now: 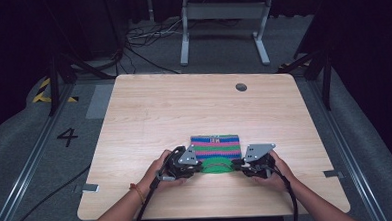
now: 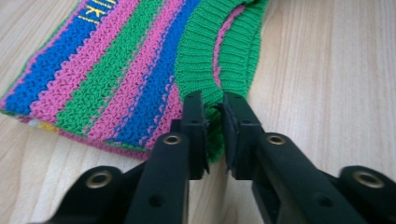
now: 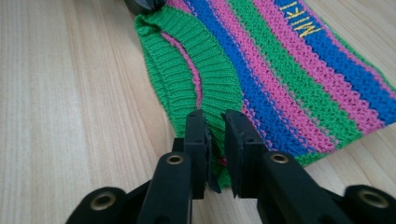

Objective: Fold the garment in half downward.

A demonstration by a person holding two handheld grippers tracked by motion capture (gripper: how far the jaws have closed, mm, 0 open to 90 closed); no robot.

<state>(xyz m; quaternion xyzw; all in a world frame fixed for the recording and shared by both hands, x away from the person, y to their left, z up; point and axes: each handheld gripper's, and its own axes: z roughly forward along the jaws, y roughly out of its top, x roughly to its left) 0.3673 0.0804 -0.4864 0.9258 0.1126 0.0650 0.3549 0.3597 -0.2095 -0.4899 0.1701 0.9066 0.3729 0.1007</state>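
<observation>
1 striped knit garment (image 1: 215,146) lies flat on the wooden table (image 1: 149,112), near its front edge. 2 grippers work it: the left gripper (image 2: 214,119) and the right gripper (image 3: 215,135) each pinch the green ribbed collar (image 3: 187,79) at opposite ends, jaws nearly closed on fabric.

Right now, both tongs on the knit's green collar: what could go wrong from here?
1. The left tongs and right tongs each pinch just the rim of the green ribbed collar. A thin bite like that may slip on a pull.
2. Pulling the two apart could stretch the collar.
3. The striped knit lies folded on the table near the front edge. Dragging it toward the person might undo the fold.
</observation>
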